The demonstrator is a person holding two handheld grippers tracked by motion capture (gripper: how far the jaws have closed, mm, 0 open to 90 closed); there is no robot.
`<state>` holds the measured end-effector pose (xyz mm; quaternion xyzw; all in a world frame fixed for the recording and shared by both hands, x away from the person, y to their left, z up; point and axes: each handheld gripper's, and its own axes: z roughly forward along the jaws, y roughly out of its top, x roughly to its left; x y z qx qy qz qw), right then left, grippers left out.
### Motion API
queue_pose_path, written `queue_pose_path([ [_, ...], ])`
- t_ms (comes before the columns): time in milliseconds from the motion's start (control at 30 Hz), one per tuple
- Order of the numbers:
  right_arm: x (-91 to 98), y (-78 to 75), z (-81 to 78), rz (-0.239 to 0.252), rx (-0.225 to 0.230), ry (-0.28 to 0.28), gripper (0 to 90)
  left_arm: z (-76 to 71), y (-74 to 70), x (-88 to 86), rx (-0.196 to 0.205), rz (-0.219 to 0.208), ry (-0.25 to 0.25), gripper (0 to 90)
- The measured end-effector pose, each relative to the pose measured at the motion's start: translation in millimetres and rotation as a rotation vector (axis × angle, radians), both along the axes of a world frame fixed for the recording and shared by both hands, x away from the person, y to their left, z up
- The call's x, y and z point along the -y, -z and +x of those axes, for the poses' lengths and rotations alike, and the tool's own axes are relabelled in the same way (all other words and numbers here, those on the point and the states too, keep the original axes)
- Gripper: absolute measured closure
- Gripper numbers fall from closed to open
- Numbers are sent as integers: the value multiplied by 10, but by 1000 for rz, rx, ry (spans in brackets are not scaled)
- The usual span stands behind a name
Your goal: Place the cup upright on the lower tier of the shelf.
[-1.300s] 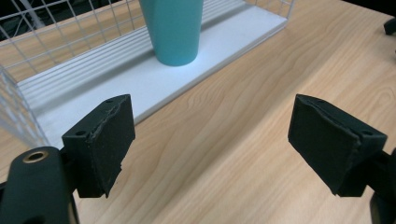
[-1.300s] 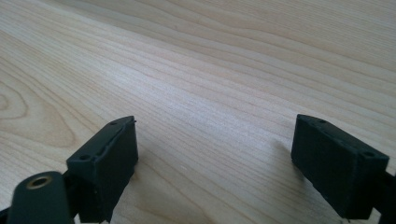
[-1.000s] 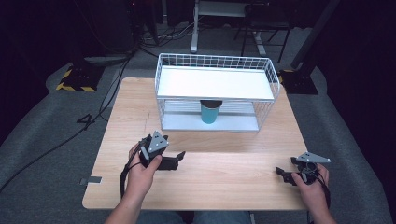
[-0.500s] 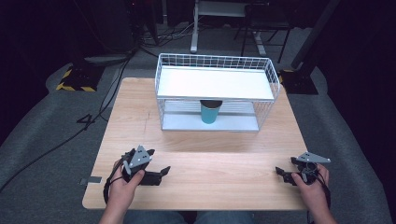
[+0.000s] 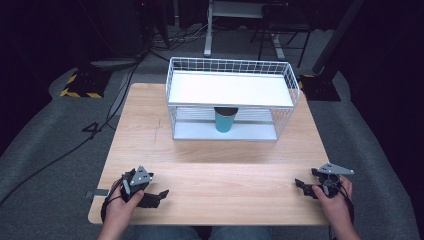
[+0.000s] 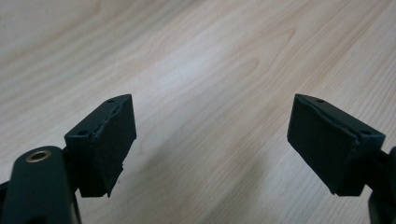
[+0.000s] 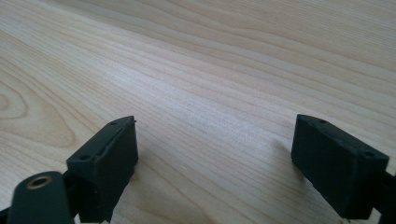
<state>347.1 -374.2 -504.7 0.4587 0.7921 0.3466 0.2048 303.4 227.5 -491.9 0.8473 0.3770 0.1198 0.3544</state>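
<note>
The teal cup (image 5: 225, 119) stands upright on the lower shelf of the white wire rack (image 5: 231, 98), under its white top shelf and roughly at the middle of the rack's front. The rack sits on the far half of the wooden table (image 5: 210, 165), and the cup is well apart from both of your hands.

Your left gripper (image 5: 154, 197) lies low at the near left corner of the table, held in your left hand (image 5: 122, 200), with its jaws pointing toward the middle of the table. In the left gripper view its jaws stand wide apart with nothing between them, and bare wood grain shows in the gap; the black pads (image 6: 116, 140) are set just above the tabletop.

Your right gripper (image 5: 301, 186) rests at the near right edge of the table in your right hand (image 5: 334, 200), its grey three-cornered plate on top and its jaws pointing left, toward the other gripper. In the right gripper view its jaws are likewise spread wide and empty, close over the wood, and each casts a soft shadow on the surface.

The two grippers are well apart, with open tabletop between them.
</note>
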Motion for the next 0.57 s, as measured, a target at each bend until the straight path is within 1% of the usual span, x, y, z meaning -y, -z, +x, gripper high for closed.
queue_pose_path([
  [67, 0, 0, 0, -1, 0, 1, 149, 3, 37, -24, -17, 15, -13, 162],
  [133, 0, 0, 0, -1, 0, 1, 149, 14, 64, -48, -17, 51, -13, 163],
  [200, 0, 0, 0, 0, 0, 0, 149, 9, 83, -61, -9, 53, 0, 158],
  [267, 0, -1, 0, -1, 0, 1, 149, 9, 88, -73, -9, 43, 9, 156],
  [300, 0, -1, -1, -1, 0, 2, 149, 10, 94, -80, -3, 43, 10, 155],
  [367, 1, -1, 0, 0, -2, 0, 149, 18, 123, -86, 26, 42, 12, 135],
  [567, 0, -1, -1, -2, 0, 1, 149, 20, 128, -81, 23, 40, 2, 116],
])
